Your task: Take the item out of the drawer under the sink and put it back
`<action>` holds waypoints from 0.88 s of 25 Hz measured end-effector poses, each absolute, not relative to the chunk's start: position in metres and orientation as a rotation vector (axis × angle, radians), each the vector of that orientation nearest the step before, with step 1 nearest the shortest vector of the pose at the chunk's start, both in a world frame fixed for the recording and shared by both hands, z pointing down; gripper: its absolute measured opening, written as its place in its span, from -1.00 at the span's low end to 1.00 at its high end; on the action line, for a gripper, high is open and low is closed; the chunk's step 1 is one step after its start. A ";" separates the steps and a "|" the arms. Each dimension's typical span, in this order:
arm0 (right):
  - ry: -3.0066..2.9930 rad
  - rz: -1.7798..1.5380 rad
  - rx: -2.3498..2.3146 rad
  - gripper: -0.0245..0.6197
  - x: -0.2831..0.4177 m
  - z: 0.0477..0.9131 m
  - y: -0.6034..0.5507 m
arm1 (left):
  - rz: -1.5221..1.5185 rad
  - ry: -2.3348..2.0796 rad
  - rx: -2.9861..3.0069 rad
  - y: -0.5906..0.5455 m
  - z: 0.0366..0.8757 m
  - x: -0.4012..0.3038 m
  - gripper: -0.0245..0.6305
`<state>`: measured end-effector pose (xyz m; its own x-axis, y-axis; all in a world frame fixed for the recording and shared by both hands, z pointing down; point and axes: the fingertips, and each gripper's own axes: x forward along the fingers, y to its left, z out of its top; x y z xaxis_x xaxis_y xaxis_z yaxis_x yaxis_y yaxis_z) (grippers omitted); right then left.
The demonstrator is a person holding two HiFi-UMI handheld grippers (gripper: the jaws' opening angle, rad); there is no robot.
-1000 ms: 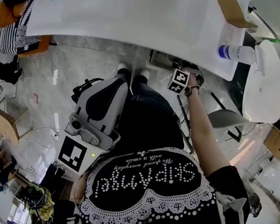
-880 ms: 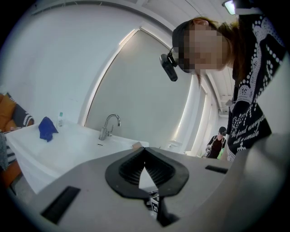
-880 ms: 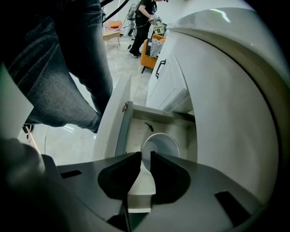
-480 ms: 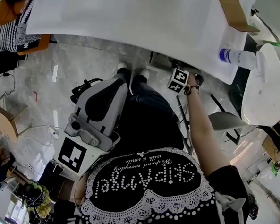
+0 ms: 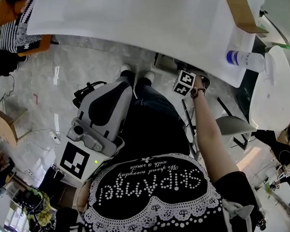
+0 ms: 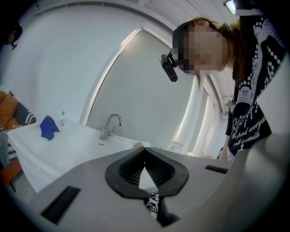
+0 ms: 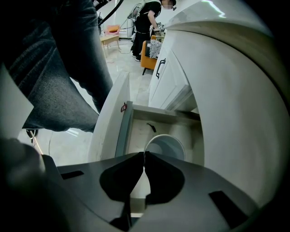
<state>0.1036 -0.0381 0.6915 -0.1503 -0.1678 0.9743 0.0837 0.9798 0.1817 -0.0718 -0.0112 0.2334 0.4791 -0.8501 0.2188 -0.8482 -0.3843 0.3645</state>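
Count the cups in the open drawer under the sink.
1. The white cup stands in the drawer, its rim pinched by the right hand-held gripper, whose jaws have just been closing. Its body may hide others.

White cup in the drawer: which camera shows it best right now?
Right gripper view: it looks down into the open drawer at the white cup, whose rim the right claw has just been closing on. Head view shows no cup, just the countertop; left gripper view faces the faucet instead.
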 end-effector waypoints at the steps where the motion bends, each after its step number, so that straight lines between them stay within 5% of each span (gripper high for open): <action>1: -1.709 -0.215 0.066 -0.85 0.104 0.692 -0.038 | -0.007 -1.413 2.303 -0.011 0.234 -0.071 -0.91; 22: -1.752 -0.222 0.148 -0.86 0.098 0.658 -0.038 | -0.060 -1.370 2.324 -0.008 0.230 -0.074 -0.91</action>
<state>0.0982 -0.0379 0.6578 -0.1913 -0.2224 0.9560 0.0237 0.9727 0.2310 -0.0738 -0.0080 0.2300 0.5085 -0.8418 0.1812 -0.8227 -0.4128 0.3908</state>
